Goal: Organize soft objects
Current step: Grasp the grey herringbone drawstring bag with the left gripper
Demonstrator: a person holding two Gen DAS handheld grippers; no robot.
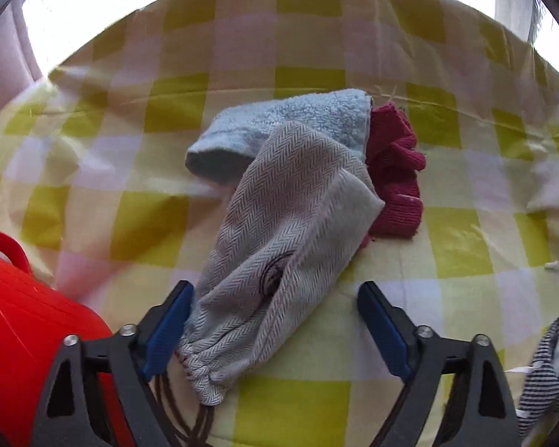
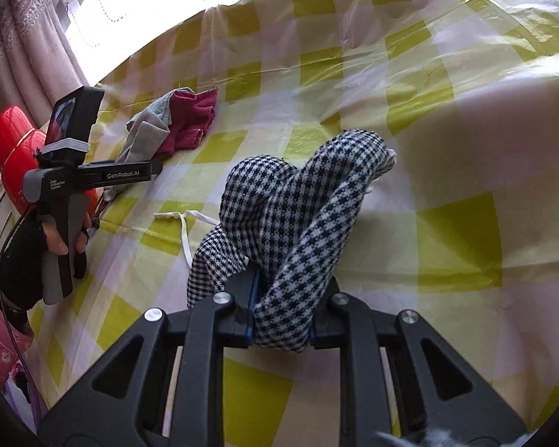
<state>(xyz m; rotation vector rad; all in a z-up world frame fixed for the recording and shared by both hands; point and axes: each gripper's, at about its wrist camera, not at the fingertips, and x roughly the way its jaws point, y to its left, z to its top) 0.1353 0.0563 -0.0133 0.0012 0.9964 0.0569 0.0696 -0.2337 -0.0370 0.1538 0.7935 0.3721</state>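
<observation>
Houndstooth cloth [image 2: 279,238] – bunched, pinched in right gripper [image 2: 281,320], over checked tablecloth [image 2: 447,119]. Grey drawstring pouch [image 1: 279,231] – between spread pads of left gripper [image 1: 275,313], no pinch; overlaps blue towel [image 1: 298,119], maroon knit [image 1: 395,182]. Red container [image 1: 29,320] at left.

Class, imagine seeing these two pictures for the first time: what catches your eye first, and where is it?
The black-and-white houndstooth cloth, bunched up and pinched in the right claw, fills the right wrist view. In the left wrist view, a grey herringbone drawstring bag lies between the left claw's open jaws on the yellow checked tablecloth.
</observation>
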